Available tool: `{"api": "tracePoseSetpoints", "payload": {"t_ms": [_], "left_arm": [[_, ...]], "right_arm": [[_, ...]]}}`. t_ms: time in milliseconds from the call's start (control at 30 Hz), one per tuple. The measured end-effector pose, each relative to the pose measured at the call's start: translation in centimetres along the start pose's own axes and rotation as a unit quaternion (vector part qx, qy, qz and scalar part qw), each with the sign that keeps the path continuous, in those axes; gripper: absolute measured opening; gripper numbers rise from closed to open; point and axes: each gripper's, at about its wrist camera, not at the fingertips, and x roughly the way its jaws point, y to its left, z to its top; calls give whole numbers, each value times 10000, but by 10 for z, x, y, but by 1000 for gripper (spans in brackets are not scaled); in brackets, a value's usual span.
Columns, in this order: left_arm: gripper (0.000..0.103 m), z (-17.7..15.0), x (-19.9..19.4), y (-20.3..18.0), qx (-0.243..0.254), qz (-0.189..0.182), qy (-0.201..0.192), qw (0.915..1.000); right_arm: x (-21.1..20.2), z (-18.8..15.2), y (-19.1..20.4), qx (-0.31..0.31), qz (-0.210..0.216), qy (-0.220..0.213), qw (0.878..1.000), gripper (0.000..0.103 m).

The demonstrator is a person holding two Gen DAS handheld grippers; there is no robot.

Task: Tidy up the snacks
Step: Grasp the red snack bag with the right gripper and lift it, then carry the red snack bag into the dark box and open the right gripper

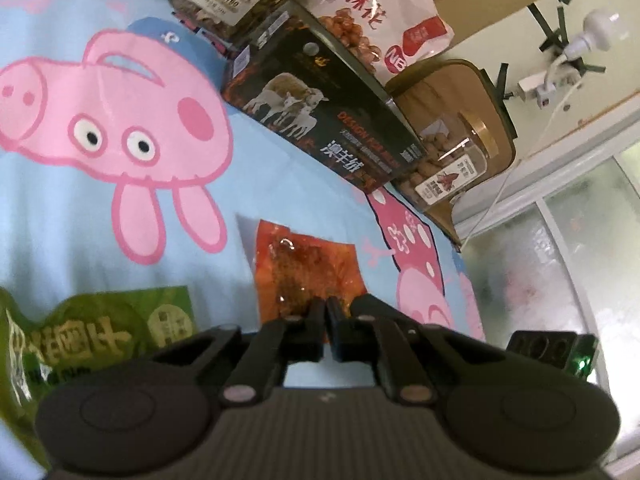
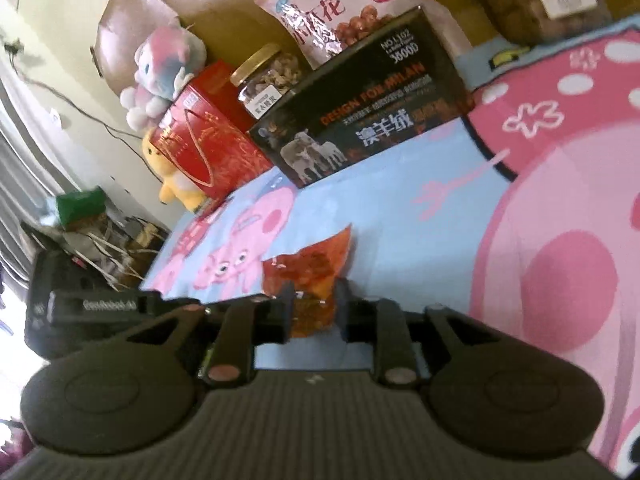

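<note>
A small orange-red snack packet [image 1: 298,268] lies on the blue pig-print cloth [image 1: 100,240]. My left gripper [image 1: 326,312] is shut on the packet's near edge. The same packet [image 2: 316,264] shows in the right wrist view, where my right gripper [image 2: 314,300] has its fingers around the packet's near end with a gap between them; I cannot tell whether they pinch it. A green snack bag [image 1: 80,332] lies at the left of the left gripper.
At the back stand a black box with sheep [image 1: 320,116], a pink snack bag [image 1: 368,12], two clear jars of nuts [image 1: 452,164] [image 2: 268,80], a red gift box [image 2: 200,136] and plush toys [image 2: 164,68]. A glass door [image 1: 560,260] is at the right.
</note>
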Motion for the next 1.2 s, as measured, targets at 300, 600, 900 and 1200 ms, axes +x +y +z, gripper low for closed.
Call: {"api": "tracePoseSetpoints", "payload": {"t_ms": [300, 600, 900, 1200], "left_arm": [[13, 1, -33, -3, 209, 214, -334, 9990], [25, 8, -15, 5, 127, 261, -293, 9991], [12, 14, -16, -14, 367, -17, -187, 9992], [53, 27, -13, -9, 129, -227, -166, 9995]], "right_arm": [[-13, -3, -1, -53, -208, -203, 9996, 26], [0, -3, 0, 23, -95, -80, 9999, 8], [-16, 3, 20, -405, -200, -675, 9967, 4], [-46, 31, 4, 115, 328, -1152, 9927, 4]]}}
